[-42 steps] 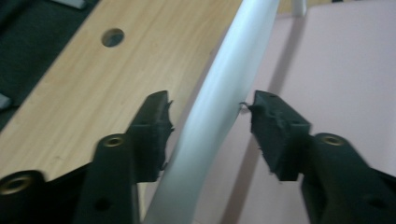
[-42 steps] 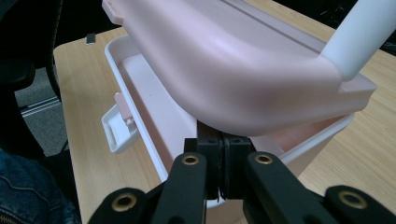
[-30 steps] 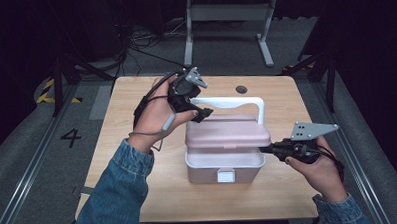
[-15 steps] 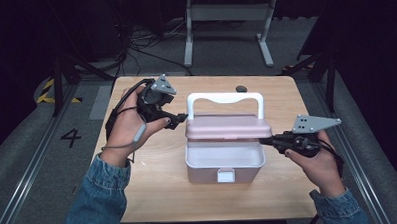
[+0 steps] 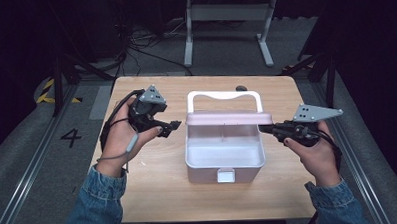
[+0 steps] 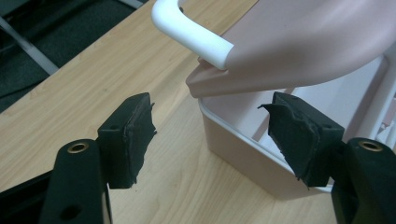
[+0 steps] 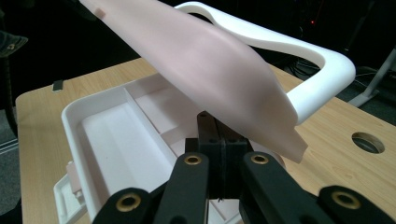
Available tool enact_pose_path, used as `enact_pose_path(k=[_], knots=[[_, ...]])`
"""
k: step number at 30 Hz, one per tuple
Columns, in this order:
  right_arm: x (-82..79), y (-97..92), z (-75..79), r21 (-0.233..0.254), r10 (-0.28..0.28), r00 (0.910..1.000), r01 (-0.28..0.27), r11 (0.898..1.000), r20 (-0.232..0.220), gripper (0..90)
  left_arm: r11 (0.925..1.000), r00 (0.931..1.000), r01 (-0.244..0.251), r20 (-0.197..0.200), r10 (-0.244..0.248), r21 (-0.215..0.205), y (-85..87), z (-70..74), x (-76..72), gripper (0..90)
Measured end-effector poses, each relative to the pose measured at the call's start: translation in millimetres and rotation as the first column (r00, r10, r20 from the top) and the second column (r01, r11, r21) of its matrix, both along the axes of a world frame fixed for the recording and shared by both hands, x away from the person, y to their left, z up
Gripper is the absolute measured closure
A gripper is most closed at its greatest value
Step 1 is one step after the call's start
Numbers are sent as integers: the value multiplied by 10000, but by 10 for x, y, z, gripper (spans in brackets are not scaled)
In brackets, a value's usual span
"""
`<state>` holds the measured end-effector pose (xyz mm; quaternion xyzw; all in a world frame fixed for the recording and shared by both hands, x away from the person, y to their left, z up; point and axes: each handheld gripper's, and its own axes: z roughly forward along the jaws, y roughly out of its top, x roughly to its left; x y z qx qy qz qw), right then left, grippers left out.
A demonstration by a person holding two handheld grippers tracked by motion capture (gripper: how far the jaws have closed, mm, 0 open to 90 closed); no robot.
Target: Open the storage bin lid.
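Box [image 5: 225, 156], lid [image 5: 226, 118] raised: opening step, by judgement. Right gripper [image 7: 215, 140], jaws together, props the lid from beneath. Left gripper [image 5: 174, 126], jaws apart, empty, box just ahead. Next: swing lid fully back.

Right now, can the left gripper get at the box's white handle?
Probably yes. The left gripper is open and sits just off the box, with bare tabletop between them; the white handle stands close ahead, and the raised pink lid doesn't block it.
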<state>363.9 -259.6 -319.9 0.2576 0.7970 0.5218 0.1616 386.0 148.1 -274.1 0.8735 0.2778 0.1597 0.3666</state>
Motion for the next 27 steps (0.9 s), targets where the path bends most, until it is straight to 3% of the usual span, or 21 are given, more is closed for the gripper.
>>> enact_pose_path(k=[5,11,16,20,24,27], knots=[[28,-17,4,129,-168,9999,167,9998,8,900,9981,9961,611,637,-607,-39,-110,-36,-31,317],[34,-32,14,283,-233,9997,231,9993,34,900,9933,9901,1158,796,-1155,8,-287,-47,-35,308],[36,-38,17,384,-258,9997,257,9989,36,900,9920,9874,1264,964,-1252,-63,-389,-56,3,319],[26,-52,20,490,-301,9995,299,9984,45,900,9898,9824,1387,1306,-1335,-319,-472,-46,40,366],[4,-69,26,493,-325,9995,322,9983,57,900,9849,9715,1706,1721,-1631,-298,-535,-18,56,524],[-17,-86,29,377,-206,9996,213,9991,-206,887,9814,9678,1881,1770,-1787,-374,-556,-11,97,526]])
